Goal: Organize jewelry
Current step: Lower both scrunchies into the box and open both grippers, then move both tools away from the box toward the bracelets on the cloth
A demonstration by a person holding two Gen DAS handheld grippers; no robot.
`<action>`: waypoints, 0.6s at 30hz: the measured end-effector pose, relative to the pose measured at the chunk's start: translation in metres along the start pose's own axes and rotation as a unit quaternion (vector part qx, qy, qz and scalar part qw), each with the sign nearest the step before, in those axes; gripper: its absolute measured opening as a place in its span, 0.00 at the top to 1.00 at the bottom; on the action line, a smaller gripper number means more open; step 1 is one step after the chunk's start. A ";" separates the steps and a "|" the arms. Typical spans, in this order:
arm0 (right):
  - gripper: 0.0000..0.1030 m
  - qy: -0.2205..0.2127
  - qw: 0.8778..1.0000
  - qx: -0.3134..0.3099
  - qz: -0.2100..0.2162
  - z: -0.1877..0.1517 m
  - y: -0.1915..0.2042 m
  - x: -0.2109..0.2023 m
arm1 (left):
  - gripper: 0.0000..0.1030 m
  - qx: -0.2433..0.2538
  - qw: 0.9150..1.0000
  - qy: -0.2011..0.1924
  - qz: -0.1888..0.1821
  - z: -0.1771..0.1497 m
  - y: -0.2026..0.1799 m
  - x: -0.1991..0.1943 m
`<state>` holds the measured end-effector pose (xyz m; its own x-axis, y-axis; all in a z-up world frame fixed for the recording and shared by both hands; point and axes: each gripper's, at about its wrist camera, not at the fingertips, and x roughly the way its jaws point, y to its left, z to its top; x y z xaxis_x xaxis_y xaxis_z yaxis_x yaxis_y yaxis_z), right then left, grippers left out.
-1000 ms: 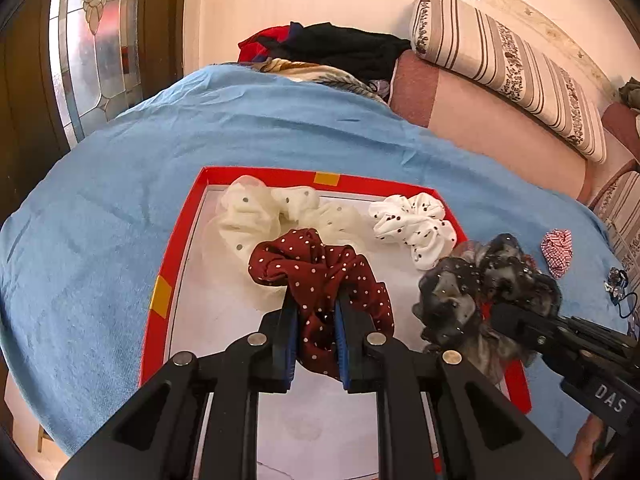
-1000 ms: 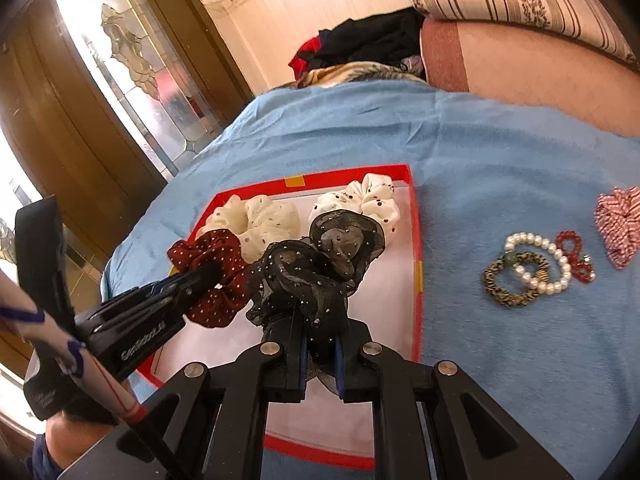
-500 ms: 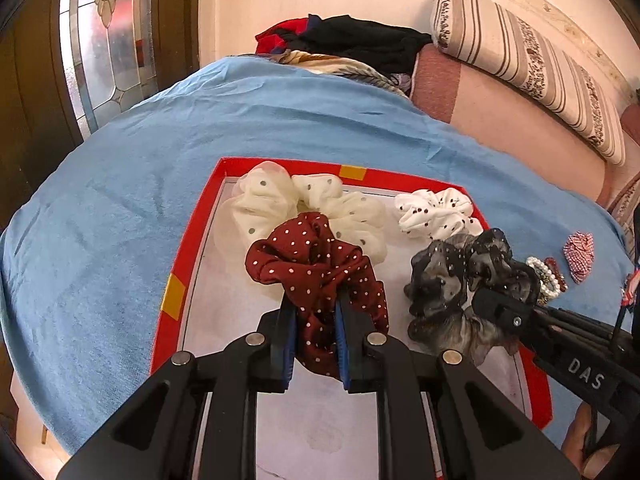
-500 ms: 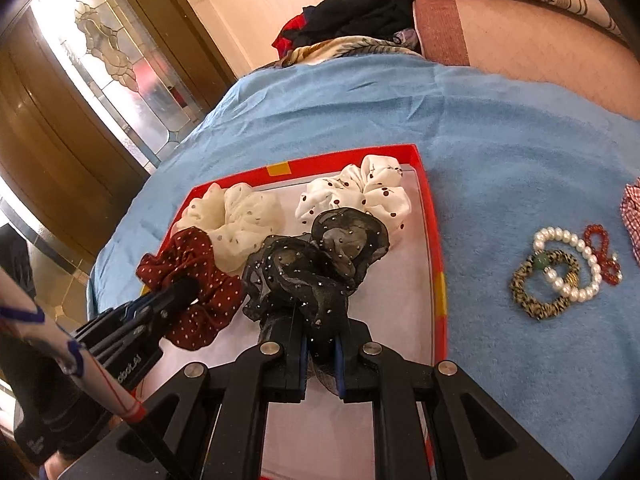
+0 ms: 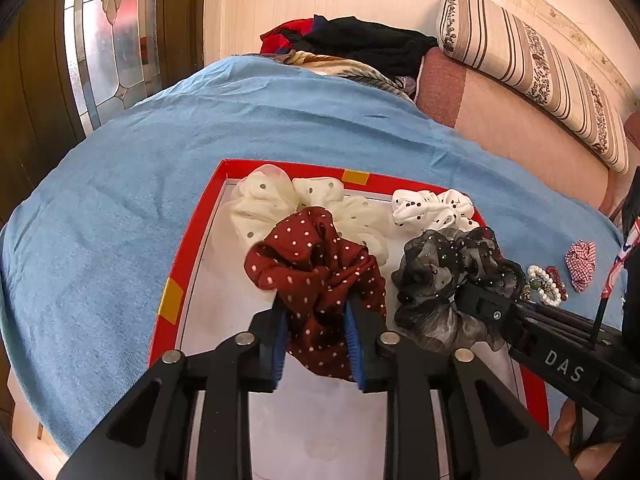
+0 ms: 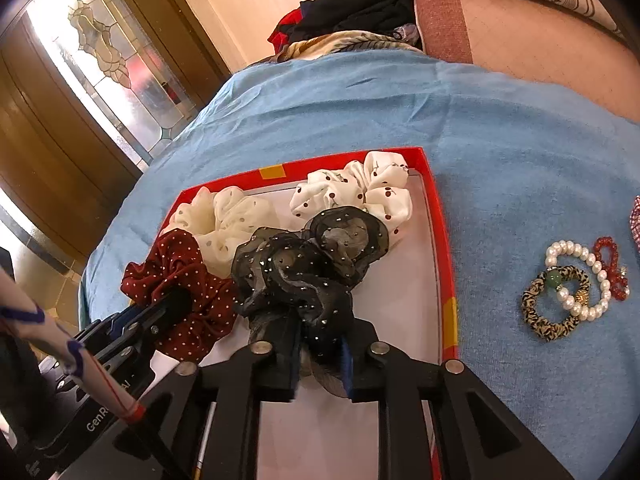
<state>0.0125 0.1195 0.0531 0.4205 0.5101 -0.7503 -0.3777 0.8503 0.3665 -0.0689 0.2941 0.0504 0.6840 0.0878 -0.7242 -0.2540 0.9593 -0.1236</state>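
Left gripper (image 5: pixel 316 336) clamps crumpled maroon white-dotted fabric scrunchie (image 5: pixel 316 268); right gripper (image 6: pixel 320 354) clamps sheer black scrunchie (image 6: pixel 304 268). Bracelets' (image 6: pixel 572 288) beads clear only in right view.

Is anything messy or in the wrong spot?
Nothing is broken or spilled. The bracelets lie tangled in a little heap on the blue blanket, outside the red tray, and a checked scrunchie sits out there too.

blue blanket (image 5: pixel 120 216), striped bolster (image 5: pixel 532 68), clothes pile (image 5: pixel 360 46)
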 end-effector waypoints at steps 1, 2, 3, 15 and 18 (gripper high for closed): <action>0.72 0.001 1.000 0.001 0.001 0.000 0.000 -0.001 | 0.66 0.000 1.000 -0.002 0.001 0.000 0.000 -0.001; 0.66 0.000 1.000 0.002 0.002 0.000 0.000 -0.002 | 0.65 -0.001 1.000 -0.004 0.002 0.001 -0.001 -0.002; 0.65 -0.002 1.000 0.003 0.003 0.000 0.000 -0.004 | 0.64 -0.001 1.000 -0.006 0.002 0.001 -0.001 -0.004; 0.63 -0.018 1.000 -0.012 0.013 -0.007 -0.004 -0.052 | 0.57 -0.005 1.000 -0.029 -0.003 0.007 -0.008 -0.017; 0.63 -0.025 1.000 -0.009 0.016 -0.008 -0.011 -0.067 | 0.57 -0.001 0.999 -0.033 -0.003 0.008 -0.014 -0.019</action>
<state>-0.0182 0.0746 0.0953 0.4480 0.5426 -0.7105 -0.4055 0.8316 0.3794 -0.0731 0.2806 0.0711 0.7290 0.0998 -0.6772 -0.2517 0.9591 -0.1296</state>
